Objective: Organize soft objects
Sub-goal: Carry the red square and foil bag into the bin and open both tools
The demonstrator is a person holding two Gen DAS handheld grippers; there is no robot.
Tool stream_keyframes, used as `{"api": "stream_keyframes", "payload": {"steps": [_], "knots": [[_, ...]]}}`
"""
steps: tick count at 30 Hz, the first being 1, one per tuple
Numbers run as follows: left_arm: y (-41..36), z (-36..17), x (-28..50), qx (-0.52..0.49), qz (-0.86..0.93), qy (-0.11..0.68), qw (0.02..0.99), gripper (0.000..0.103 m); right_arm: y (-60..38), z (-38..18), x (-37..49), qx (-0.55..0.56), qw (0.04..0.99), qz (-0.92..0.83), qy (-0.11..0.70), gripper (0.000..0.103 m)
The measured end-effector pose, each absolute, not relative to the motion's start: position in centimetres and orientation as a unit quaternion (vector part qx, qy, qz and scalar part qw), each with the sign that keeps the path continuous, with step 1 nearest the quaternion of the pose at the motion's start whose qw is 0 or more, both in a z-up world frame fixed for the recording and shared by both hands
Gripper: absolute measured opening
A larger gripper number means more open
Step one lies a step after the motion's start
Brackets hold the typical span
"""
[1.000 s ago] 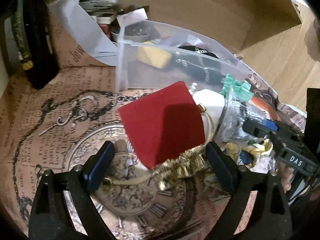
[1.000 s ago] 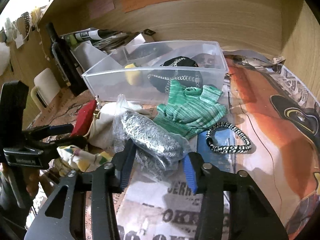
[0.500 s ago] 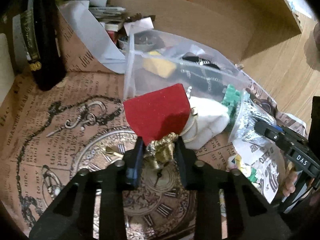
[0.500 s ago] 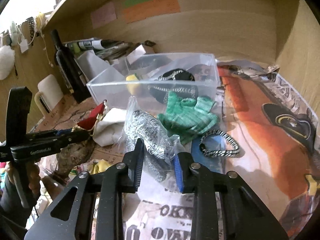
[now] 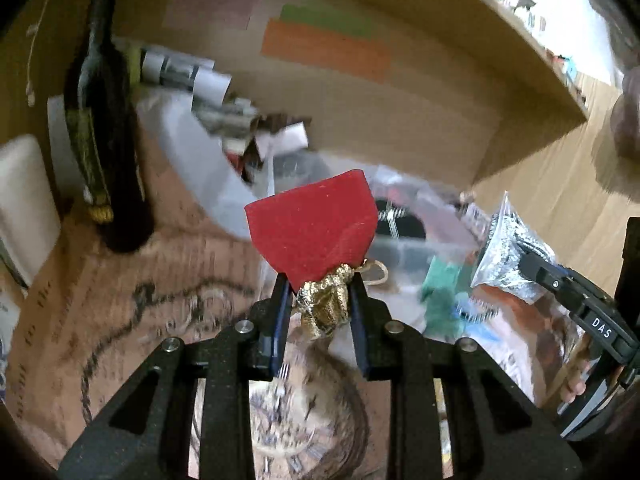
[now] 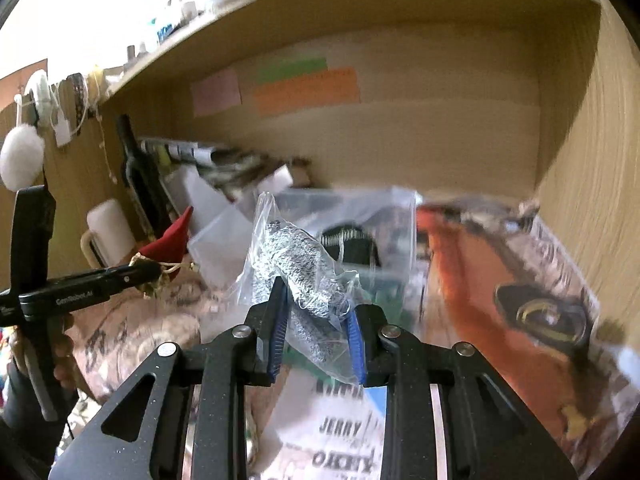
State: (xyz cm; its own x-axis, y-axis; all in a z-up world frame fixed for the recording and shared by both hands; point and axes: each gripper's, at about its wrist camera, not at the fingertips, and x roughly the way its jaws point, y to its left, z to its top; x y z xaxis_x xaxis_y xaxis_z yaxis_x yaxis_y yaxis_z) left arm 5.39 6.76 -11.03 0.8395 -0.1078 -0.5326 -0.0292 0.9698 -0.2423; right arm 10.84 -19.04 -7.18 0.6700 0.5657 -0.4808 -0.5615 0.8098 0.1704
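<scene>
My left gripper [image 5: 319,292] is shut on the gold neck of a red velvet pouch [image 5: 314,226] and holds it up above the table. It also shows in the right wrist view [image 6: 170,242], at the left. My right gripper [image 6: 316,312] is shut on a clear plastic bag holding a grey knit item [image 6: 298,264], lifted off the table. That bag shows at the right of the left wrist view [image 5: 506,256]. A clear plastic bin [image 6: 360,216] with a black item and chain stands behind both. A green knit glove [image 5: 442,286] lies below.
A dark wine bottle [image 5: 102,140] stands at the back left next to rolled papers [image 5: 180,72]. A wooden shelf wall with pink, green and orange notes [image 6: 306,88] closes the back. Printed paper [image 6: 500,292] covers the table.
Both grippers closed on their items and lifted them: the left raised the red pouch, the right raised the bagged grey knit. Both views now tilt up toward the back wall.
</scene>
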Motion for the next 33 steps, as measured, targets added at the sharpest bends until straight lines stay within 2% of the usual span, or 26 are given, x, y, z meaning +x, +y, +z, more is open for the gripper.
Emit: {"api": "stream_keyframes", "payload": {"steps": [6, 13, 26, 33], "knots": [[6.3, -8.8, 8.0, -0.122, -0.030, 0.261, 0.957, 0.028, -17.9, -5.8, 12.7, -0.003, 0.919, 0.310, 0.243, 0.025], [5.4, -8.5, 12.1, -0.090, -0.013, 0.277, 0.956, 0.028, -15.9, -5.7, 15.1, -0.019, 0.922, 0.304, 0.239, 0.025], [3.8, -12.4, 18.8, -0.018, 0.006, 0.355, 0.935, 0.028, -12.5, -9.8, 20.4, -0.057, 0.893, 0.306, 0.327, 0.025], [3.6, -12.5, 18.8, -0.014, 0.014, 0.353, 0.935, 0.048, -11.2, -11.0, 21.3, -0.077, 0.877, 0.317, 0.353, 0.025]]}}
